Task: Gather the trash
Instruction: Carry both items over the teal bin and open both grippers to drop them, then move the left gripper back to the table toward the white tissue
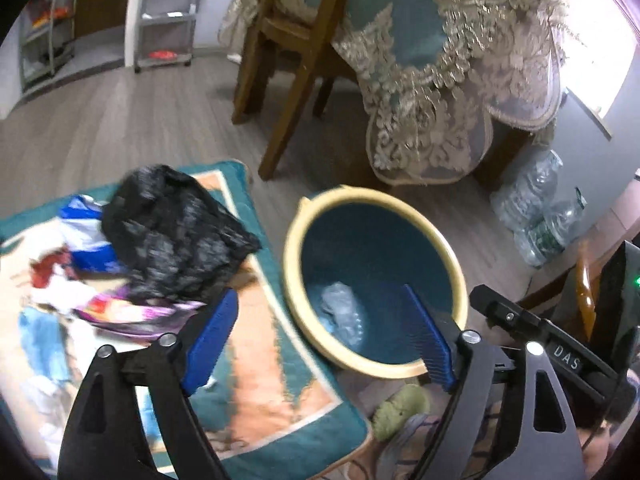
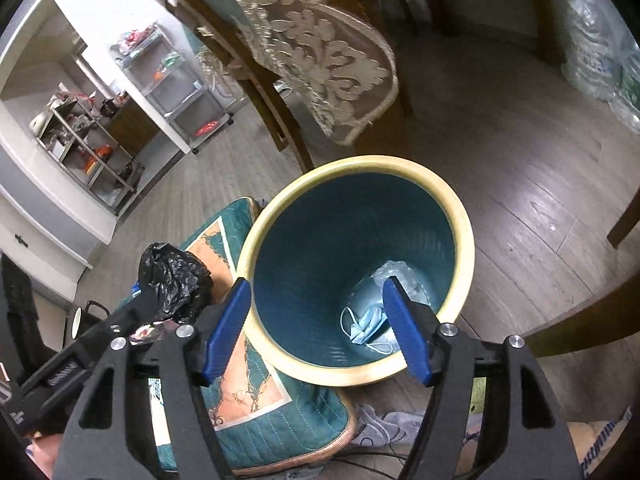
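A teal bin with a cream rim [image 1: 294,240] [image 2: 352,168] stands on the floor beside a mat. Inside lie a blue face mask [image 2: 366,326] and clear plastic [image 2: 394,272] [image 1: 340,308]. A crumpled black plastic bag [image 1: 172,228] [image 2: 174,280] lies on the mat with a blue-white wrapper [image 1: 82,232] and a purple wrapper [image 1: 132,312]. My left gripper [image 1: 320,340] is open and empty, between the bag and the bin. My right gripper [image 2: 320,328] is open and empty above the bin's mouth.
A teal and orange mat [image 1: 256,392] [image 2: 248,412] covers the floor at left. A wooden chair [image 1: 288,80] and a table with lace cloth [image 1: 440,80] stand behind. Water bottles [image 1: 536,208] lie at right. A green slipper [image 1: 396,408] is near the bin.
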A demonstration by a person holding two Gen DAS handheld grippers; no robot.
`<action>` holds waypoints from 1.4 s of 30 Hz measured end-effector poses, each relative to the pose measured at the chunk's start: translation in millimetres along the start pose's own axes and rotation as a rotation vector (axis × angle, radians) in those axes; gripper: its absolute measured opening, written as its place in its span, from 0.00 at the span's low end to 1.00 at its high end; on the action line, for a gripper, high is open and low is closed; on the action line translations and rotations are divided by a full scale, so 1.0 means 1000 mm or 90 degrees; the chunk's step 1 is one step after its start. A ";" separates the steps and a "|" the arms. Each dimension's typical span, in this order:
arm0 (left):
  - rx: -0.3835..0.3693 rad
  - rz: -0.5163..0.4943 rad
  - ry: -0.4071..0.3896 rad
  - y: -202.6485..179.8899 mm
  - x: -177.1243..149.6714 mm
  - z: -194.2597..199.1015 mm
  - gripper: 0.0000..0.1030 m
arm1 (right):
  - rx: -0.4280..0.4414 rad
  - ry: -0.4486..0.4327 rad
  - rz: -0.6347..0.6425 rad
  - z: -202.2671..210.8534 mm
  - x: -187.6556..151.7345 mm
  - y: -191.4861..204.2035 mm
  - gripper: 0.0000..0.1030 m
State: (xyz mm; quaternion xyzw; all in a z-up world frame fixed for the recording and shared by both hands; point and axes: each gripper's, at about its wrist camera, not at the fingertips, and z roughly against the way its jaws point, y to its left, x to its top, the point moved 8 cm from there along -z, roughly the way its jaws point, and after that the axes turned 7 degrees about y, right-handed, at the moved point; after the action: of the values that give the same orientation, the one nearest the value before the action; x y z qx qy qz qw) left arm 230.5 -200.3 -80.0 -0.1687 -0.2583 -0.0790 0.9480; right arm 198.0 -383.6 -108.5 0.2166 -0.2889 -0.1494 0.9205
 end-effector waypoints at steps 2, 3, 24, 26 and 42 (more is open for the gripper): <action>0.012 0.003 -0.011 0.010 -0.001 0.010 0.85 | -0.001 -0.005 0.013 0.001 0.000 0.005 0.72; 0.019 0.006 -0.016 0.018 -0.003 0.016 0.85 | -0.001 -0.007 0.020 0.002 0.000 0.007 0.73; 0.174 0.094 -0.030 0.170 -0.068 0.090 0.85 | 0.037 0.012 0.126 -0.005 -0.024 0.079 0.80; 0.194 0.106 -0.024 0.187 -0.077 0.095 0.86 | 0.042 0.017 0.138 -0.006 -0.028 0.089 0.80; 0.222 0.180 0.121 0.263 -0.153 0.060 0.66 | 0.068 0.055 0.215 -0.020 -0.063 0.154 0.81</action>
State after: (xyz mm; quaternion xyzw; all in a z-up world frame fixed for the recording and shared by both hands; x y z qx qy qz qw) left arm 134.9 76.1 -183.6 -0.0288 -0.1514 0.0844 0.9844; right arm 183.3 -219.2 -78.2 0.2197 -0.2890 0.0322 0.9312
